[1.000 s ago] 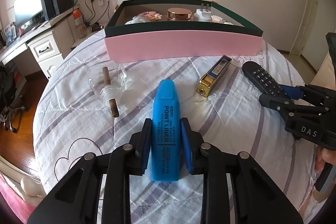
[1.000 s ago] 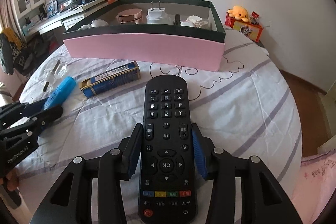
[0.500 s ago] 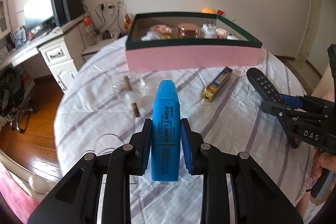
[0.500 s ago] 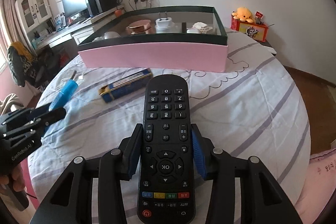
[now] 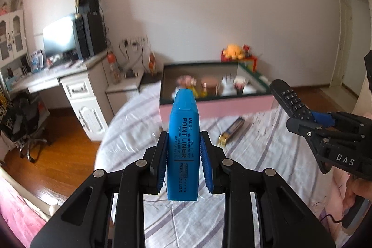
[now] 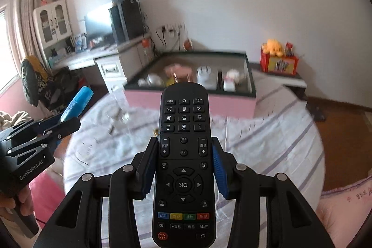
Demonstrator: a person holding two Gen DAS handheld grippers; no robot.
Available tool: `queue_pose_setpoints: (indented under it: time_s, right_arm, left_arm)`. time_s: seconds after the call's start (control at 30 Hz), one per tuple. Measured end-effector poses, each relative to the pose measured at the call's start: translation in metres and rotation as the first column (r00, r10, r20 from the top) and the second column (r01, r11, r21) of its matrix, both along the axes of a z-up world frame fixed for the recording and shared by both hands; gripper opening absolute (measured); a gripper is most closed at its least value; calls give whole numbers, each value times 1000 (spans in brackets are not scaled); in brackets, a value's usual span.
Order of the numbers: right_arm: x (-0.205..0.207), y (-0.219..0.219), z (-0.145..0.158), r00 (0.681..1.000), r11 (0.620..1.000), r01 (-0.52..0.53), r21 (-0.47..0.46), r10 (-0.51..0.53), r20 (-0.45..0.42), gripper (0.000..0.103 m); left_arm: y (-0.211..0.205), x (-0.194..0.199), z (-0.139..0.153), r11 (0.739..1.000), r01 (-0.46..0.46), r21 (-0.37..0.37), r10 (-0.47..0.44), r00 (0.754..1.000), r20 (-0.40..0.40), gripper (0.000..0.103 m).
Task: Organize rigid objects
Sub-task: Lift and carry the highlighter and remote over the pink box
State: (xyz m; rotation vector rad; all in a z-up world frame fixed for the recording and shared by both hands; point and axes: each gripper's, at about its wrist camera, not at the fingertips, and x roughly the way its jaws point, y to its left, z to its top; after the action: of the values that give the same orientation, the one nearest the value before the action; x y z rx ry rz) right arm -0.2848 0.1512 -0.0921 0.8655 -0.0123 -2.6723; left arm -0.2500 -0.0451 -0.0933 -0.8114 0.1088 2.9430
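Both grippers lifted since earlier, pink box holding blurred items

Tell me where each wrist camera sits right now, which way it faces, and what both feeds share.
Left wrist: sits behind the left gripper, looks along the blue highlighter it clamps toward the pink box; the right gripper and a hand show at right.
Right wrist: sits behind the right gripper, looks along the clamped remote toward the same box; the left gripper and a hand show at left.
Shared: box, striped bedcover, highlighter, remote, desk with monitor.
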Motion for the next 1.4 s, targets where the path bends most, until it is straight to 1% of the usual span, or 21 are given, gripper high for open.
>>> queue_pose_setpoints:
  time_s: [0.07,0.13,0.37,0.57,0.8,0.93,1.03,1.23,1.4]
  right_arm:
    - [6,-4,10,1000,1000,-9,9,9,-24,44]
    - [13,-5,22,998,1000,-7,-4,7,-63,44]
    - [27,-10,49,991,1000,-27,-8,26,-129,44]
    - [32,-10,59,988,999,-32,-7,31,-154,44]
    - [30,-8,62,987,999,-37,-10,35,-158,44]
    - [21,-6,63,987,999,-43,-7,41,-152,44]
    - [11,-4,63,988,999,-47,-10,45,-146,44]
    - [-24,1,58,991,999,-43,-9,41,-131,44]
    - [-62,1,54,993,999,-43,19,45,-108,45]
  left_arm:
    - [-2,9,13,1000,-4,9,4,999,-36,27]
    - [-5,16,23,1000,4,21,-2,998,-63,27]
    - [-10,31,49,1000,-5,9,7,992,-126,27]
    - [-14,37,62,1000,-12,7,13,988,-154,27]
    - [-12,27,65,1000,-21,-9,19,987,-159,27]
    - [-9,16,68,999,-25,-22,21,986,-163,27]
    - [-6,1,70,999,-22,-36,16,987,-161,27]
    - [4,-43,71,998,-12,-69,2,989,-145,27]
    - [12,-90,69,996,10,-87,-21,993,-118,27]
